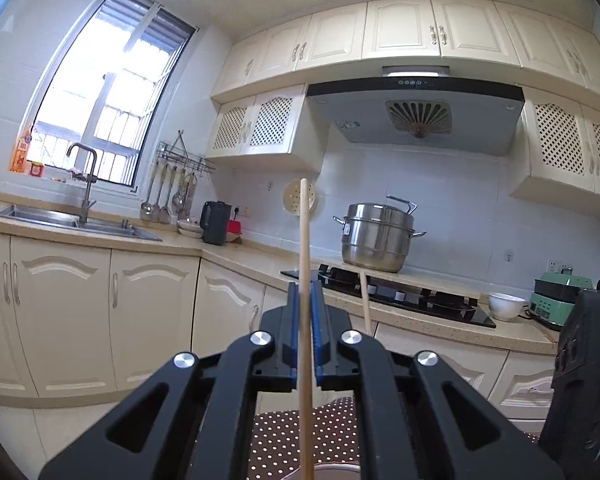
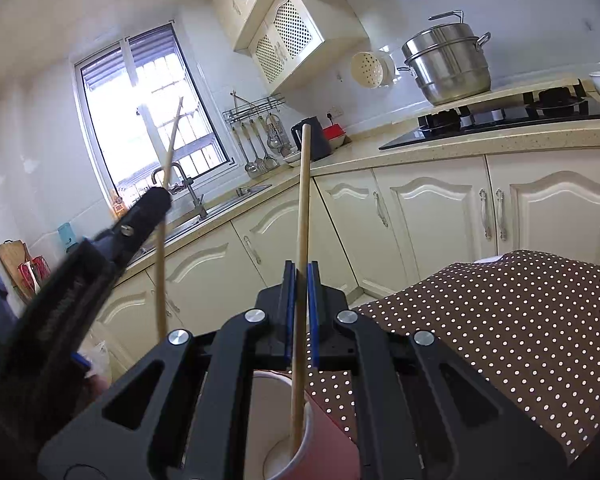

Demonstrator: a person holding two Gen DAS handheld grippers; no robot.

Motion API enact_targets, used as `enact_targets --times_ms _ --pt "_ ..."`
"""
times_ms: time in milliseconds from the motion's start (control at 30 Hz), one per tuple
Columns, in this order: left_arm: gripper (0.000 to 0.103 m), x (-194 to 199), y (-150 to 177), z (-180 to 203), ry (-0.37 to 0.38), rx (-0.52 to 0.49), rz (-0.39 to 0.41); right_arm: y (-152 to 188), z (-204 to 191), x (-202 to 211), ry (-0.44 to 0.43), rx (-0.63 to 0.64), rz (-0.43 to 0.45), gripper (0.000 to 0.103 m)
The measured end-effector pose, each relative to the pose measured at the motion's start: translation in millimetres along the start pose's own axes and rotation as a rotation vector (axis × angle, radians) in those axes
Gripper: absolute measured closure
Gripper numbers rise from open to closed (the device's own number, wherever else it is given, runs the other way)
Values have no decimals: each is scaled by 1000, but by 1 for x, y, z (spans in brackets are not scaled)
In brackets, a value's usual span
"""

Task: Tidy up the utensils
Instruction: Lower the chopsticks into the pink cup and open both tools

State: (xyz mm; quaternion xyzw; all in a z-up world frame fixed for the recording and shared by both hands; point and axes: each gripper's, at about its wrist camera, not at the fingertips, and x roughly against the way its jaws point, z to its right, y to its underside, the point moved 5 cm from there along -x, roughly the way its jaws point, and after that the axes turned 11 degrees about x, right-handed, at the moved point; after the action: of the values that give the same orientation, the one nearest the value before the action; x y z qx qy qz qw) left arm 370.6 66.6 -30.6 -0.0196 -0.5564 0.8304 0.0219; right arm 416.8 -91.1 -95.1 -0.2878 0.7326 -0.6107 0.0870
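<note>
Each gripper's jaws are clamped on one upright wooden chopstick: left gripper (image 1: 305, 308), right gripper (image 2: 301, 280), whose chopstick (image 2: 300, 240) dips into a paper cup (image 2: 296, 436). Light, stiff, smooth sticks, best held mid-shaft.

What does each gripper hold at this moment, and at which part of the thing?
Each holds one wooden chopstick. The left gripper clamps its chopstick near the middle. The right gripper clamps its chopstick near the middle too, the lower end inside a cup.

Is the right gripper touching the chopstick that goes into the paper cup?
Touching. The right wrist view shows the right gripper closed on the chopstick, blue pads against both sides.
</note>
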Motion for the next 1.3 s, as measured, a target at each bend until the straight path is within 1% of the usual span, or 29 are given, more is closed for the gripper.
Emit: enact_targets --times_ms 167,367,533,700,800,833,900,933,967,1000,1033,1067,1100,1133,1300 --pt "97 3 -1 -6 -26 0 18 2 -2 3 2 17 -7 97" --pt "97 6 9 -5 -30 -32 -2 9 -1 4 3 22 -21 97" --pt "97 9 20 -10 -39 -37 -39 18 -5 7 -16 42 -52 97" --pt "97 20 35 -12 -47 -77 -67 29 -10 13 -50 56 -89 97" --pt "97 21 47 -11 -35 -97 -137 33 -12 16 -85 53 -121 97" --pt "97 23 50 -11 -31 -107 -151 34 -13 19 -81 60 -123 96" --pt "96 28 53 -11 -31 -125 -155 35 -14 25 -57 79 -125 92" --pt "96 30 53 -10 -29 -131 -153 35 -14 29 -49 87 -125 83" --pt "96 33 52 -10 -33 -133 -150 35 -11 33 -28 84 -125 70" --pt "93 35 52 -11 -35 -135 -151 35 -8 35 -12 73 -121 60" --pt "89 38 52 -12 -34 -137 -155 35 -3 40 3 55 -110 43" --pt "72 40 51 -13 -36 -139 -158 35 1 45 12 37 -106 42" --pt "67 44 50 -14 -35 -140 -158 36 3 48 15 29 -115 42" --pt "64 46 49 -13 -37 -141 -155 35 6 50 20 24 -119 42" --pt "61 67 41 -4 -31 -187 -148 30 10 77 58 26 -106 42"
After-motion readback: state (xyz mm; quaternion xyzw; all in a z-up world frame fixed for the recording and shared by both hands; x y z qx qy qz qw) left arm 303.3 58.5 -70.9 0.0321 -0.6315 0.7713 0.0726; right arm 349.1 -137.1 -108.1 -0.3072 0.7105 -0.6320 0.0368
